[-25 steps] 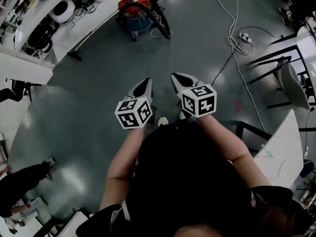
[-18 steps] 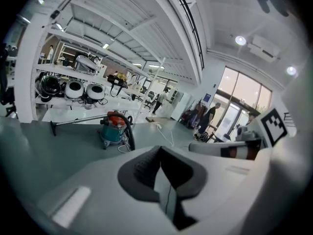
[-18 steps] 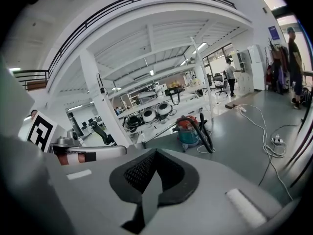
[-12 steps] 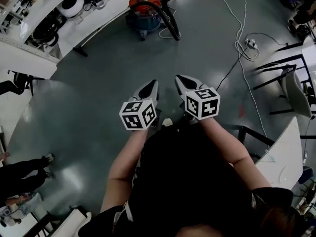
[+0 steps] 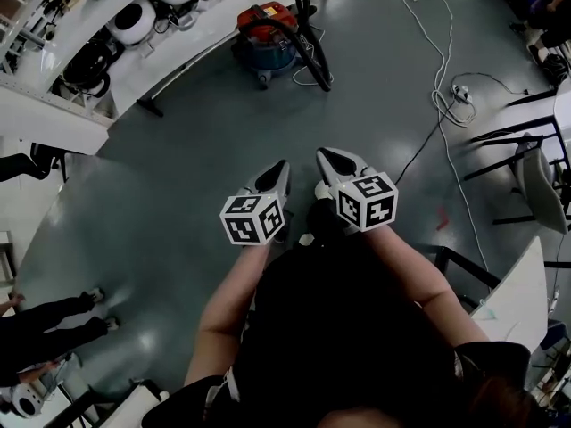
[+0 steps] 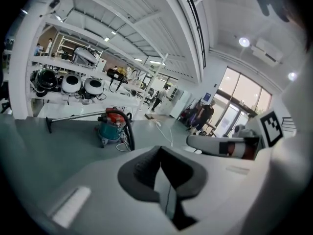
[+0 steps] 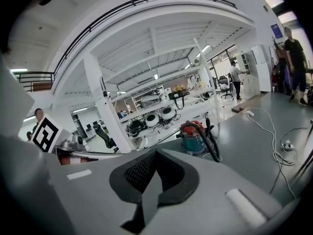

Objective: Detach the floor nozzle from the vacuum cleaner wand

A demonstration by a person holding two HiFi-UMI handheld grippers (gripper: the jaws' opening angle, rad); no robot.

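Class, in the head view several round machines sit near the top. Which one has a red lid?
The vacuum cleaner with the blue body and black hose, on the grey floor; the other machines, to its left, are white or black.

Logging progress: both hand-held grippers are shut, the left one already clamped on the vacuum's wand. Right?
Not quite. The left hand-held gripper is shut but empty; the head view shows the wand far off across the floor, by the vacuum.

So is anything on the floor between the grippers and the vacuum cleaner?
Nothing visible. Only bare floor lies between the left gripper, the right gripper and the vacuum cleaner. The white cable lies off to the right.
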